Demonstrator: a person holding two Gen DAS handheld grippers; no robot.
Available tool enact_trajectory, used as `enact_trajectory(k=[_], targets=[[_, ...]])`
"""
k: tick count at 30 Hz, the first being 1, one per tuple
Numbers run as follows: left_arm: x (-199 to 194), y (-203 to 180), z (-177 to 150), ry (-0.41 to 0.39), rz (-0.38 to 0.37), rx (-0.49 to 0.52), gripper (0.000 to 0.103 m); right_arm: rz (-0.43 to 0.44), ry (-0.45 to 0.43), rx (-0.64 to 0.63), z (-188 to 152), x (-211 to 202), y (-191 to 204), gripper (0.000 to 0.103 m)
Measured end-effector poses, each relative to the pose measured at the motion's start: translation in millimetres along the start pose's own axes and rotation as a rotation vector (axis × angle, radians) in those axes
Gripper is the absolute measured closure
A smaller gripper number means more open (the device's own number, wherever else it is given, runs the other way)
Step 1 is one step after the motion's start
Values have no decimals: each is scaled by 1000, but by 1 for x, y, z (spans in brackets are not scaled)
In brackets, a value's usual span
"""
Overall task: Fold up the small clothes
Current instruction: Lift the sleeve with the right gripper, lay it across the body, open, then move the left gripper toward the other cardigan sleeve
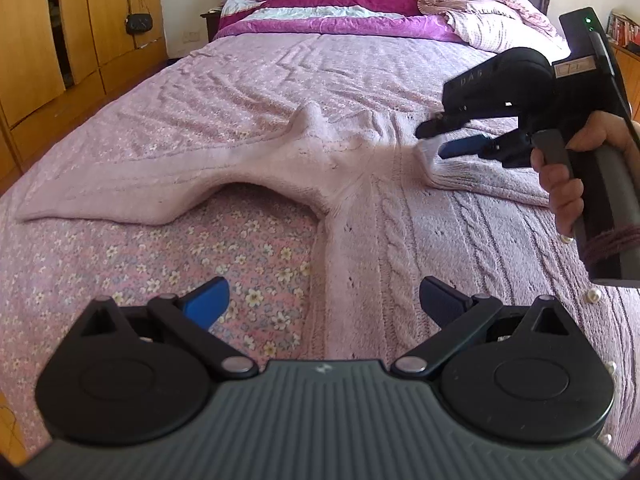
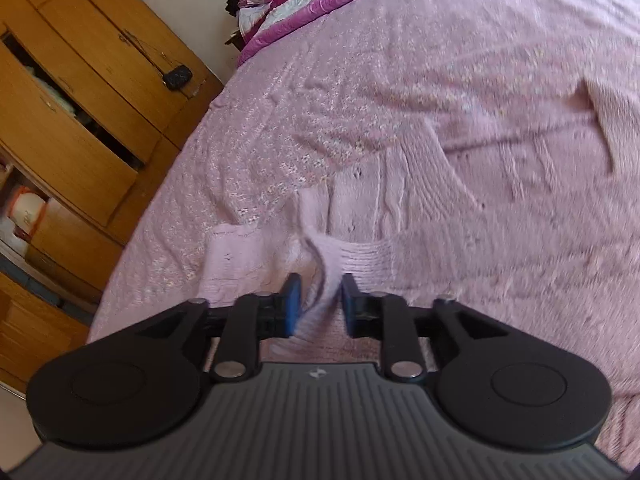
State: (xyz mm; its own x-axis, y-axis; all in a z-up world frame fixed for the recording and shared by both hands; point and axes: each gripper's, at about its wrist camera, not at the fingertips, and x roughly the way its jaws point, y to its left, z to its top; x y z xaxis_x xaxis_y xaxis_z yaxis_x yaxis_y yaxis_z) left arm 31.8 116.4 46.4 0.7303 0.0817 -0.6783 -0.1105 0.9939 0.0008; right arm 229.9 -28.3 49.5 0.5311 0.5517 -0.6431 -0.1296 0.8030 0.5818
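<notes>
My left tool hovers spread over the sweater; my right tool pinches its cuff. I'd carry the cuff low across, keeping the fold flat on the bed.

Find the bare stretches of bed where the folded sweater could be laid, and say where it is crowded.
Free: the floral bedsheet under the sweater's outstretched sleeve, by the open left claw; also the wide stretch between sleeve and piled quilts. Crowded: the right side, where the right claw pinches the other sleeve's cuff.
</notes>
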Motion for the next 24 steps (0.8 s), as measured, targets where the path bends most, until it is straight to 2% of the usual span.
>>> enact_trajectory(k=[1,3,10,16,20,24], targets=[[1,-1,0,3,0,8,0,16,5,20,-1,-1,-3,56],[4,-3,0,7,6,20,0,36,4,45,-2,-5,-6,47],[18,-7,11,20,-6,25,0,-4,-24,-11,-7,-46,-19,45],[22,-10,16,28,0,14,0,-166,-84,-149,-25,-106,-49,35],[22,-12,13,33,3,6,0,-245,-118,-144,-46,-141,-80,32],[21,-13,12,42,14,1,0,-287,-127,-147,-69,-160,-97,29]])
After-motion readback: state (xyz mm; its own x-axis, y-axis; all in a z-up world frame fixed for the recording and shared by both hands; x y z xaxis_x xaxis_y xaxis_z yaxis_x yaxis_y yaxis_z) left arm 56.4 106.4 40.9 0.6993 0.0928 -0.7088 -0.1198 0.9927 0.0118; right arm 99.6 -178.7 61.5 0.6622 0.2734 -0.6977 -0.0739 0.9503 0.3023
